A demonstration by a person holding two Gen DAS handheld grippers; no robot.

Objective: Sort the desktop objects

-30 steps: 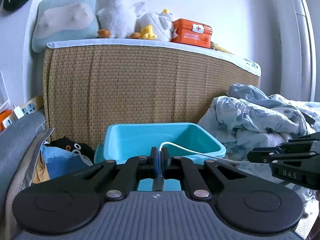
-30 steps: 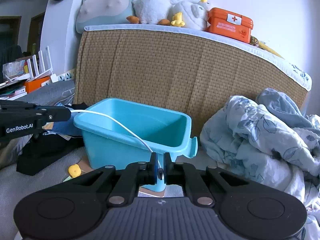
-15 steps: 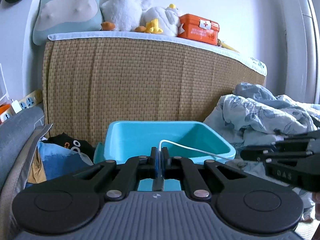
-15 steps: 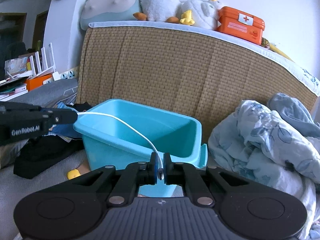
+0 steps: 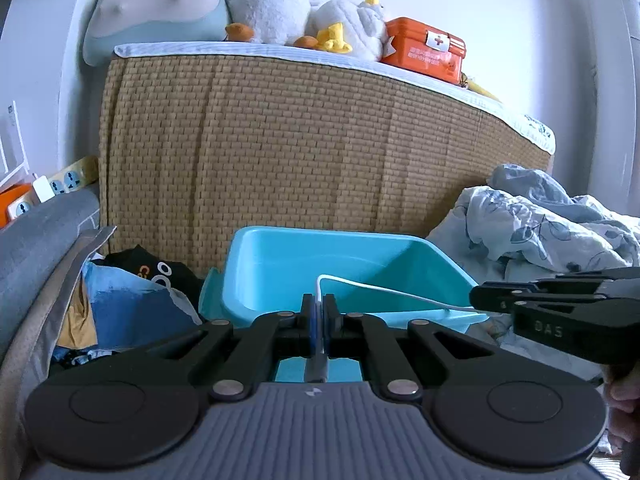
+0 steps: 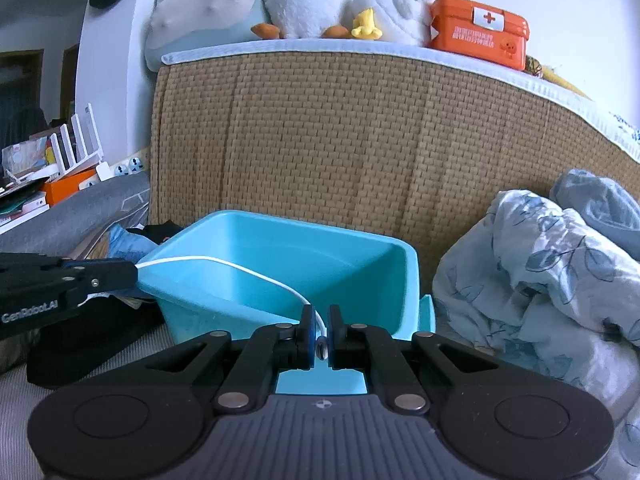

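Note:
A white cable runs between my two grippers, arching over the near rim of the empty turquoise bin. My left gripper is shut on one end of the cable. My right gripper holds the other end, its jaws slightly parted around the plug. In the right wrist view the cable curves from the left gripper across the bin. The right gripper shows at the right of the left wrist view.
A woven headboard stands behind the bin, with plush toys and an orange first-aid box on top. A crumpled floral quilt lies to the right. Dark clothes lie to the left.
Both grippers have moved closer to the bin with the cable. The right gripper's jaws have parted slightly around the plug.

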